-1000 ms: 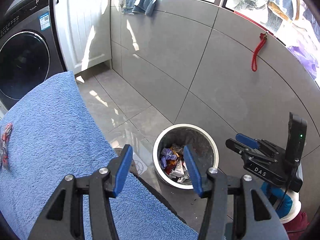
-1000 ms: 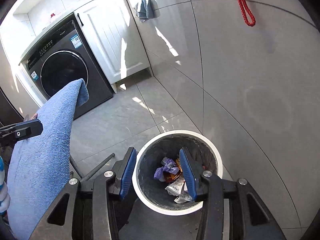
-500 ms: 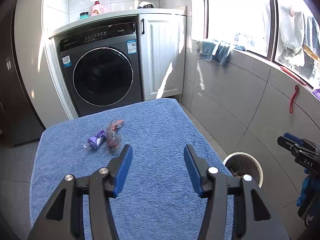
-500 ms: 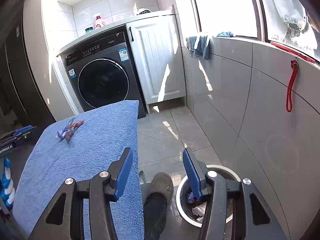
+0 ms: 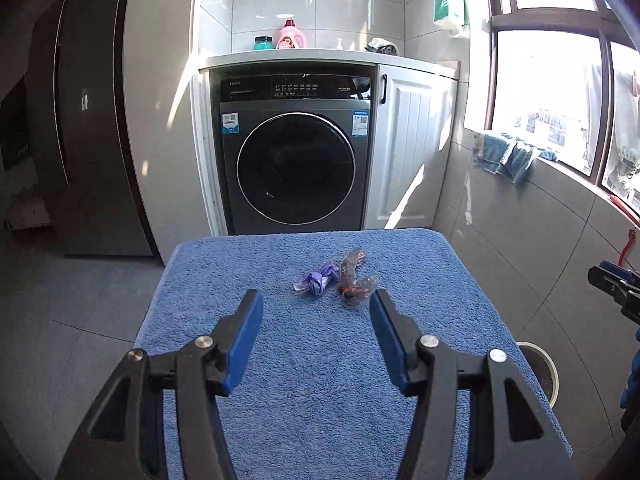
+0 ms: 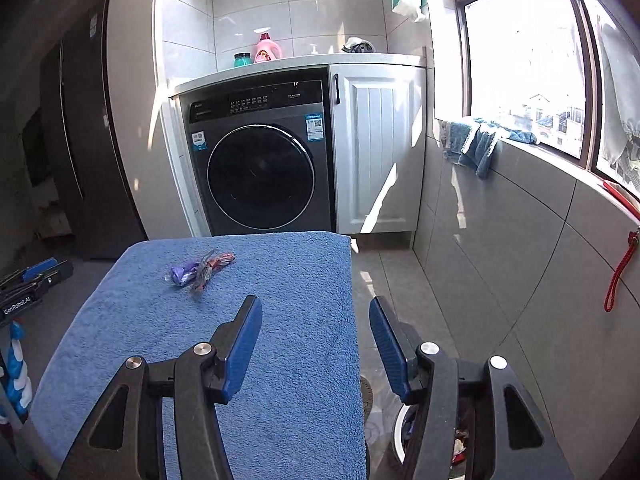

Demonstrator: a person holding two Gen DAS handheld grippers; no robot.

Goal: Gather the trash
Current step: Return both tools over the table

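Grey-tiled laundry corner ahead of me: a dark front-loading washing machine (image 5: 294, 168) sits under a white counter, with a white panelled cabinet door (image 5: 412, 152) beside it and a bright window on the right. Before the machine stands a table draped in a blue terry towel (image 5: 312, 364), and that is where the trash lies: a crumpled purple candy wrapper (image 5: 316, 280) and, just beside it on the right, a clear crinkled wrapper with red print (image 5: 354, 280), the two nearly touching.

My left gripper (image 5: 316, 336) hovers over the towel, aimed at the wrappers; its blue-padded jaws have just been opening and stand well apart with nothing between them. My right gripper (image 6: 316, 340) hangs over the towel's right edge, its jaws also just opening, spread wide and empty, one pad over the cloth and the other over the floor.

Down on the floor at the table's right side sits a round white-rimmed waste bin (image 5: 538, 372), partly hidden; through the right wrist camera I glimpse wrappers inside it.
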